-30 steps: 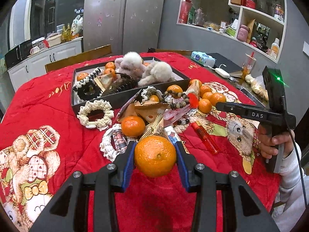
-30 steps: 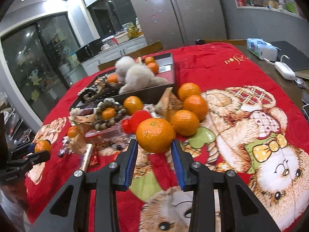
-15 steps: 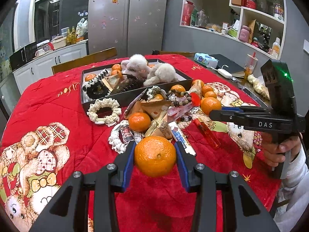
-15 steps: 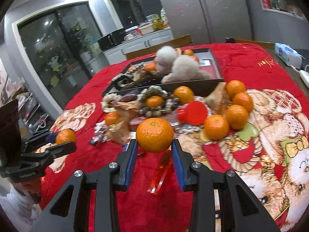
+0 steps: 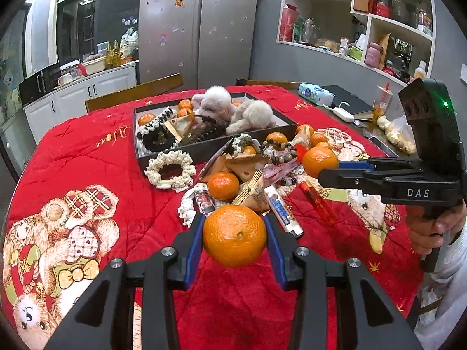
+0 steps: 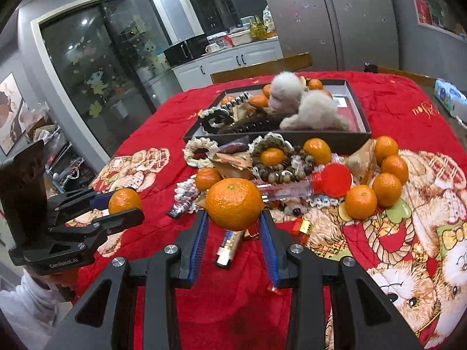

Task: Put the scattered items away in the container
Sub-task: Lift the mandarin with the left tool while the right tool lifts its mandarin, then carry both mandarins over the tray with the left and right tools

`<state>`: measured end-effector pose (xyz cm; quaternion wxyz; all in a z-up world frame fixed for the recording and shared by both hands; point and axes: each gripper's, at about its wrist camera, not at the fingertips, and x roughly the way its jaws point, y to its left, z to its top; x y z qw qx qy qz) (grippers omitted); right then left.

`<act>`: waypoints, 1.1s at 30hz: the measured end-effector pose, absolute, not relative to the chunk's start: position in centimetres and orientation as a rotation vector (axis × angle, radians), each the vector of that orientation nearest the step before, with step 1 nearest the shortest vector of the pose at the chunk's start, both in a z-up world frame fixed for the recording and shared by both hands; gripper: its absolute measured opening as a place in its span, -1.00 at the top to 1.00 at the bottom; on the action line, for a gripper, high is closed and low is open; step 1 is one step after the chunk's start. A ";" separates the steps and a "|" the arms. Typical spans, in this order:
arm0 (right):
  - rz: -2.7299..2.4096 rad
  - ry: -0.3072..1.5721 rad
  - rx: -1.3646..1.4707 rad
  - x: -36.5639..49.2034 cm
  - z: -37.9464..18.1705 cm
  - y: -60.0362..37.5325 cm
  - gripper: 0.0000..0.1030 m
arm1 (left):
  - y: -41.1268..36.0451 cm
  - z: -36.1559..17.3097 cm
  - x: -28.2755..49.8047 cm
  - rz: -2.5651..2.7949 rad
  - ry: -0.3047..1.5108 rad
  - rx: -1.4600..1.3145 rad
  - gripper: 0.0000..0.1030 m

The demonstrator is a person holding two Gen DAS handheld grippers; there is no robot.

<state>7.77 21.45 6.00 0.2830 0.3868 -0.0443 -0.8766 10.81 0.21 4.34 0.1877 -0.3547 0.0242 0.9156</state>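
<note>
**Op:** Orange on both sides. My left gripper is clamped on a round orange mandarin; my right gripper is clamped on a second round orange mandarin. Blue pads pressed to the peel on each, both fruits lifted off the red quilted bear-print cloth.

**Eng:** What changed in the last second?

**Op:** The right one moved. It has swung away from the loose mandarin cluster and come up, now facing the shallow black rectangular box over the clutter. Left has barely shifted. I read that as both picks done, carry to the box under way.

**Eng:** Finger gap?

**Op:** Partly closed, mandarin-wide, no slack showing. Nothing else touching the jaws.

**Eng:** Box status?

**Op:** It sits beyond the pile. Inside it: fluffy white plush toys, a few mandarins, dark hair ties. Just in front of the box: cream crocheted scrunchie, brown bead bracelet, red lighter, more mandarins.

**Eng:** Risk?

**Op:** The box's near half is crowded; a dropped mandarin could roll. I'd aim for the bare floor at the box's right end.
</note>
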 end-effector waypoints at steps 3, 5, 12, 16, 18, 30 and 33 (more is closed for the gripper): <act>-2.343 -0.119 1.026 7.8 6.9 21.3 0.34 | 0.4 5.4 10.6 2.585 0.088 -0.981 0.19; -2.350 -0.117 1.018 7.7 7.7 21.4 0.34 | 0.5 6.1 10.4 2.585 0.097 -0.967 0.19; -2.350 -0.108 1.011 6.8 9.9 21.7 0.34 | 0.7 8.4 9.2 2.585 0.098 -0.946 0.19; -2.341 -0.106 1.022 5.7 11.7 21.8 0.34 | 0.5 10.2 8.3 2.589 0.080 -0.933 0.19; -2.353 -0.088 1.001 5.3 12.9 21.9 0.34 | 0.4 11.3 7.9 2.599 0.082 -0.912 0.19; -2.357 -0.074 0.968 1.9 16.1 21.8 0.33 | 1.2 15.0 3.7 2.613 0.108 -0.871 0.19; -2.338 -0.068 0.978 0.7 16.0 21.2 0.33 | 1.1 15.6 2.0 2.617 0.098 -0.871 0.19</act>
